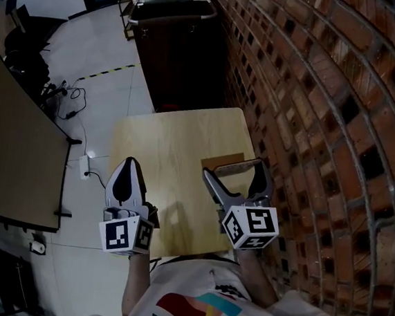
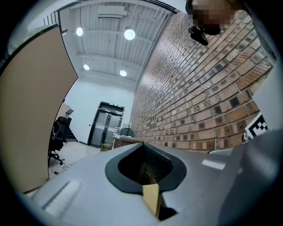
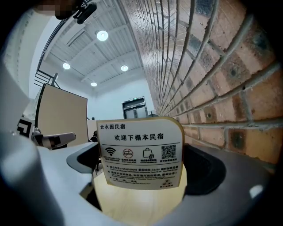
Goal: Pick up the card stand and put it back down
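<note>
1. Where your right gripper (image 1: 232,170) reaches forward, its wide-set jaws press the card stand (image 3: 139,154) at the table's (image 1: 164,144) right side;
2. your left gripper (image 1: 129,162), jaws together and empty, hangs near-left;
3. brick wall (image 1: 315,96) right.

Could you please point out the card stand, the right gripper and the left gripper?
card stand (image 3: 140,154), right gripper view, middle of its printed face.
right gripper (image 1: 234,171), head view, midway between its fingertips.
left gripper (image 1: 130,165), head view, at its closed fingertips.

Table (image 1: 158,150): light wood, small, squarish.
Brick wall (image 1: 315,96): right of table, touching.
Dark cabinet (image 1: 177,44): beyond table.
Cables (image 1: 67,100): floor, left of table.
</note>
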Demonstrator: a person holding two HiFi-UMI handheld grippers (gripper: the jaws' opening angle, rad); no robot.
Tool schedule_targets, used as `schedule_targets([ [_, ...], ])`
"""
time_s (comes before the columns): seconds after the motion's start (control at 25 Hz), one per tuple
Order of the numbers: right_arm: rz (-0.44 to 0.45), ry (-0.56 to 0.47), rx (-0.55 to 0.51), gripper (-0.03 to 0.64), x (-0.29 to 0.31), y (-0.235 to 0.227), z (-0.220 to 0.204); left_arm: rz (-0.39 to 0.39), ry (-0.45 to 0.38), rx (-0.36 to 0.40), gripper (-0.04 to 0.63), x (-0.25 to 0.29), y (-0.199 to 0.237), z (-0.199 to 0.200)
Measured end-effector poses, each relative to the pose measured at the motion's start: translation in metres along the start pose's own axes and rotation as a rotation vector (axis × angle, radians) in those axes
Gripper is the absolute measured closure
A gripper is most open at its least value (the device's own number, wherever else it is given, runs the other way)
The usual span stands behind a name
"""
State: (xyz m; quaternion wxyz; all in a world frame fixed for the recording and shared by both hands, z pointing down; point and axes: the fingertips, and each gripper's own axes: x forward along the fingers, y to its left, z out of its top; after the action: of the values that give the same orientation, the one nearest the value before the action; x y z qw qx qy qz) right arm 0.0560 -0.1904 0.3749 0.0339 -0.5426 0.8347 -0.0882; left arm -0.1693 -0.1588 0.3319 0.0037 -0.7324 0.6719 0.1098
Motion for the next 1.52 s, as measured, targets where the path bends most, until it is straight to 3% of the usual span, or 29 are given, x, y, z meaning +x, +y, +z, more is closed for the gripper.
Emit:
schedule_targets([
  [0.76, -0.011, 0.042, -0.007, 0.041, 0.016, -0.008, -0.013, -0.003, 0.012, -0.015, 0.591, 0.003, 0.004, -0.007],
  [1.2, -0.087, 0.311, -0.131, 0.041, 0.145, -0.064, -0.129, 0.048, 0.052, 0.003, 0.591, 0.001, 0.029, -0.015],
  [1.52, -0.129, 0.442, -0.007, 0.041, 0.183, -0.086, -0.199, 0.111, 0.116, 0.005, 0.591, 0.000, 0.054, -0.038],
])
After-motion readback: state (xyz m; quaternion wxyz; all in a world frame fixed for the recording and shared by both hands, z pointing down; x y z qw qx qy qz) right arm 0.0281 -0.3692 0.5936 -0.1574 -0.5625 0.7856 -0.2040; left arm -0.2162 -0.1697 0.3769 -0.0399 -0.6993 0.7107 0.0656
